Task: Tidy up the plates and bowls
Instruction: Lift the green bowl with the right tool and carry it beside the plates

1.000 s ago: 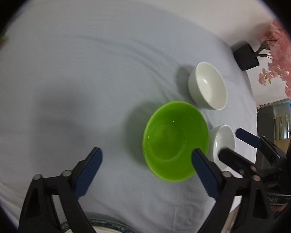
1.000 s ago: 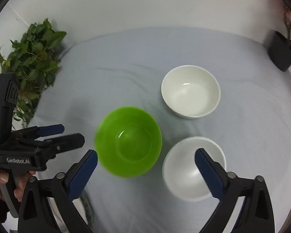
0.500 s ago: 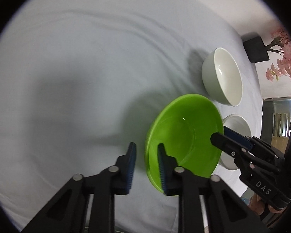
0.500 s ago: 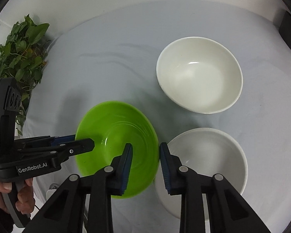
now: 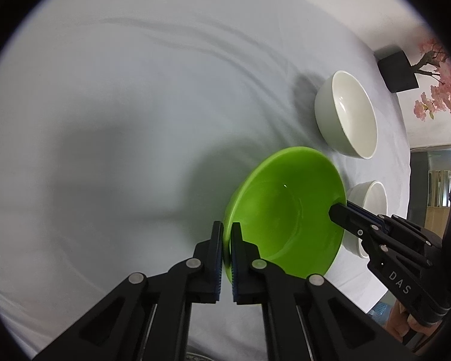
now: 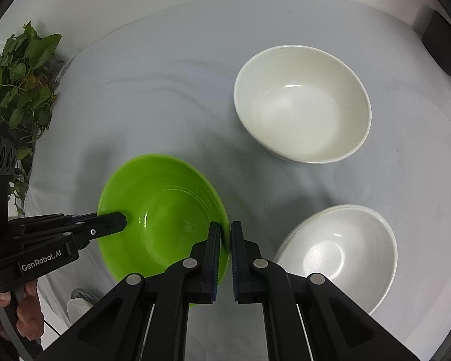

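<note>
Beside green bowl (image 6: 165, 210): 2 white bowls (image 6: 303, 102)

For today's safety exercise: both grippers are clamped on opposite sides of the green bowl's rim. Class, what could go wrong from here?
1. The left gripper and right gripper each pinch only the thin rim of the green bowl; uneven lifting may tilt it or let it slip.
2. The nearer white bowl sits close beside the right gripper, so a sideways move could knock it.
3. The tablecloth is wrinkled; dragging the bowl might bunch it.
</note>
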`<action>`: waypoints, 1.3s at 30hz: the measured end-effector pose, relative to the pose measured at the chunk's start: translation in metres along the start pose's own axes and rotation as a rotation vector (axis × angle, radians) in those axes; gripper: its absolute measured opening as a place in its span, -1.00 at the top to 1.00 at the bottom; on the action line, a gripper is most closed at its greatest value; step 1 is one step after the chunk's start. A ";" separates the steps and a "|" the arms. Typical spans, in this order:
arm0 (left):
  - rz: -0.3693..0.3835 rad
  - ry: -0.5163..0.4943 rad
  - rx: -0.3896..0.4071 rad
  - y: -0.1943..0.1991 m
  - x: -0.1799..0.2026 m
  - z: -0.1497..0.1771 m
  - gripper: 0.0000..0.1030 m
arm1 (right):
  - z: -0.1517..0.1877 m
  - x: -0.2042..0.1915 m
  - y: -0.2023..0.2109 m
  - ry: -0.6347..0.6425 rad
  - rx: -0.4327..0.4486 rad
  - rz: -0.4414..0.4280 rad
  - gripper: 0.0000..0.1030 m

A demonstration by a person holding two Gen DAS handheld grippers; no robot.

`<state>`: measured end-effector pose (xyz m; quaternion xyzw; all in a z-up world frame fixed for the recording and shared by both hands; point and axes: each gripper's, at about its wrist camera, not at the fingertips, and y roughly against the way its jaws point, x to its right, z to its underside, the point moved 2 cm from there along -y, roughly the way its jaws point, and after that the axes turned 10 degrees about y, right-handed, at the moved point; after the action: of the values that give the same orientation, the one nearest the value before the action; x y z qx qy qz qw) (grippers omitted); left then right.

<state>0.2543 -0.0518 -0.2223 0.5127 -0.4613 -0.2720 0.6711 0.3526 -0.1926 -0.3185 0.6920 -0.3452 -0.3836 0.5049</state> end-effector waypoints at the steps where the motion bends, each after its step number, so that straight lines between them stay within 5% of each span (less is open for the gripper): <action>1: -0.004 -0.005 0.006 0.004 0.001 0.002 0.94 | 0.008 0.003 0.004 0.003 0.006 0.005 0.91; 13: 0.005 -0.060 0.112 0.094 0.037 0.063 0.94 | 0.036 -0.028 0.083 -0.036 0.107 -0.018 0.93; 20: 0.029 -0.087 0.162 0.130 0.073 0.153 0.93 | 0.131 -0.018 0.167 -0.070 0.173 -0.012 0.93; 30: 0.047 -0.112 0.142 0.123 0.103 0.246 0.93 | 0.292 -0.013 0.245 -0.128 0.204 0.003 0.92; 34: 0.038 -0.109 0.131 0.116 0.096 0.264 0.93 | 0.346 -0.009 0.255 -0.131 0.192 0.005 0.92; 39: 0.009 -0.099 0.100 0.089 0.085 0.272 0.93 | 0.368 0.000 0.232 -0.155 0.147 -0.008 0.92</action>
<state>0.0367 -0.2131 -0.0964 0.5294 -0.5091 -0.2706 0.6224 0.0085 -0.4110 -0.1670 0.6968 -0.4077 -0.4115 0.4230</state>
